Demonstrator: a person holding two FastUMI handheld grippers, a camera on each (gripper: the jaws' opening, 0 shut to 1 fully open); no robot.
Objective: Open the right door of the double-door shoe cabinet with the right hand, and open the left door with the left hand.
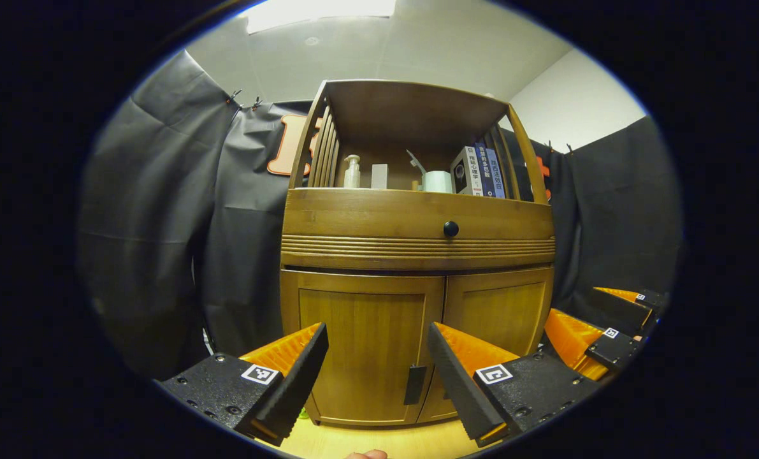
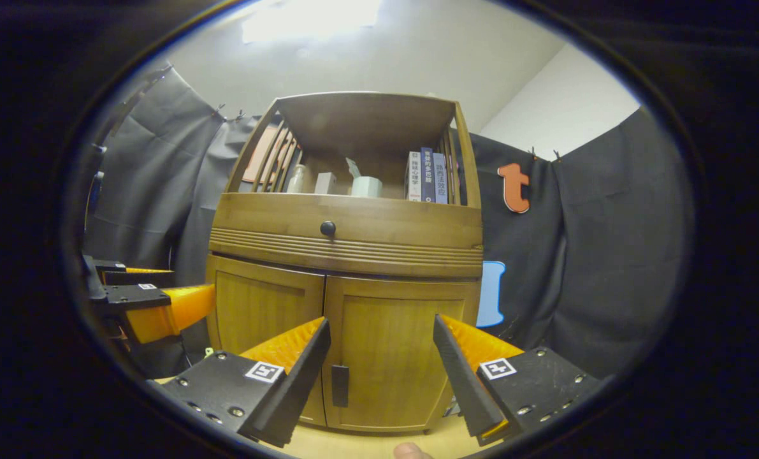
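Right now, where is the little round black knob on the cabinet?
The round black knob sits in the middle of the drawer front, below the open shelf with the books and above the two closed doors.

The shoe cabinet stands on the floor with the cloth wall behind it. At the bottom the left door and the right door sit side by side, both shut. A drawer lies above the doors. On the shelf over the drawer, a bottle stands at the left, a cup in the middle and books at the right. The left claw is in front of the left door, apart from it. The right claw is in front of the right door, apart too.
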